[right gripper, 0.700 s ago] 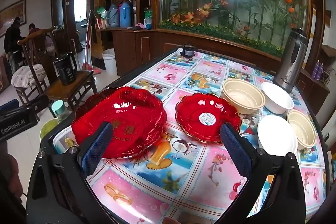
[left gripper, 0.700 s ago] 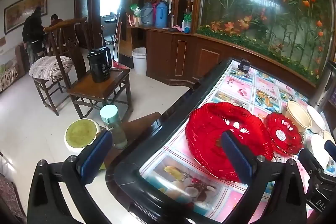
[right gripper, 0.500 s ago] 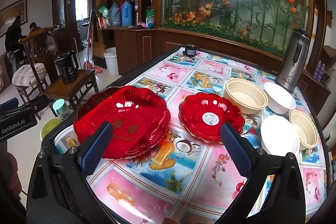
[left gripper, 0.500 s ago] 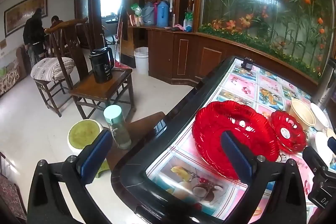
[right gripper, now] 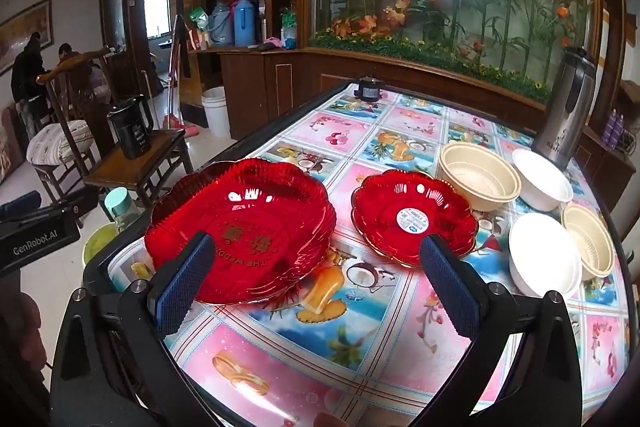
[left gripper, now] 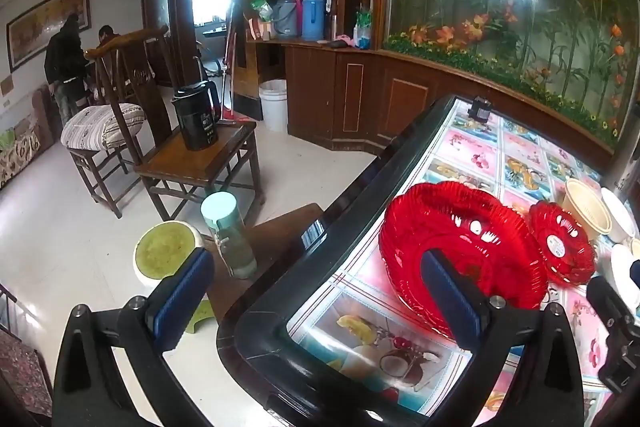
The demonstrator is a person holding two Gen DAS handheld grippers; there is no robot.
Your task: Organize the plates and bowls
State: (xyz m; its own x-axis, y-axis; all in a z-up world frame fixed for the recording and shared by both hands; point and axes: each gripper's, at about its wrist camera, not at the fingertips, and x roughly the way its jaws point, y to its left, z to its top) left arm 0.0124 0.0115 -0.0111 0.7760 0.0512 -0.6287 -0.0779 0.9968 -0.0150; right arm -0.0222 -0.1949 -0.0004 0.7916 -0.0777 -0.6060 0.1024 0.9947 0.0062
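Note:
A stack of large red plates lies at the table's near left, and a smaller red plate with a white sticker sits to its right. Further right stand two cream bowls and two white bowls. My right gripper hovers open above the near table, its fingers framing both red plates, touching nothing. My left gripper is open over the table's left corner, with the large red plates behind its right finger and the small red plate beyond.
A steel flask stands at the back right and a small black object at the far edge. Left of the table's black rim are a teal-capped bottle, a green stool, a chair with a black kettle, and two people far off.
The left gripper has drifted slightly left, so the table and plates sit further right in its view. The right gripper's view is almost the same. Both stay open.

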